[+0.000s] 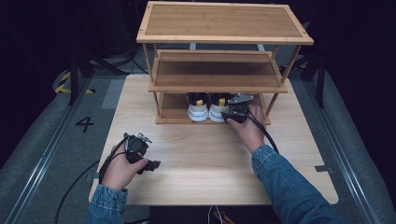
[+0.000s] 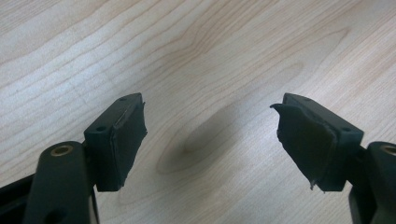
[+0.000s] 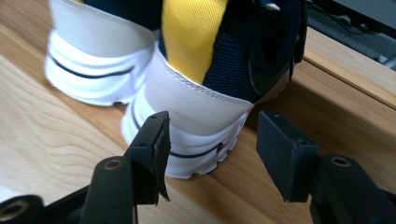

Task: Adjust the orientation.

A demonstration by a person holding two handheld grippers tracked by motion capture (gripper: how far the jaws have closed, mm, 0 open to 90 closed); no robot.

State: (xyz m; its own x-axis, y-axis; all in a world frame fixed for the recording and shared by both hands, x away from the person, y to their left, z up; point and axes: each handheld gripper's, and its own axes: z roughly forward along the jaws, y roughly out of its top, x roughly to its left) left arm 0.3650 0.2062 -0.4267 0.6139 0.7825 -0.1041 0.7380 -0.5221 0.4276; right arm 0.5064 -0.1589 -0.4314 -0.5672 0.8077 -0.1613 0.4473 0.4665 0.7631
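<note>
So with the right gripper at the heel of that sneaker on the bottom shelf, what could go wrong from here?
1. The right gripper's jaws stand apart at the right sneaker's heel without pressing it; pulling back crookedly could snag the heel and drag it off the bottom shelf.
2. The left sneaker sits right beside it, so a nudge could shift both.
3. The middle shelf hangs low over the hand; lifting early could knock it.

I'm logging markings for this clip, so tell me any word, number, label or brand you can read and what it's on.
"4": dark numeral on the grey floor left of the table.
Shoes on the rack's bottom shelf: no brand or text readable.
</note>
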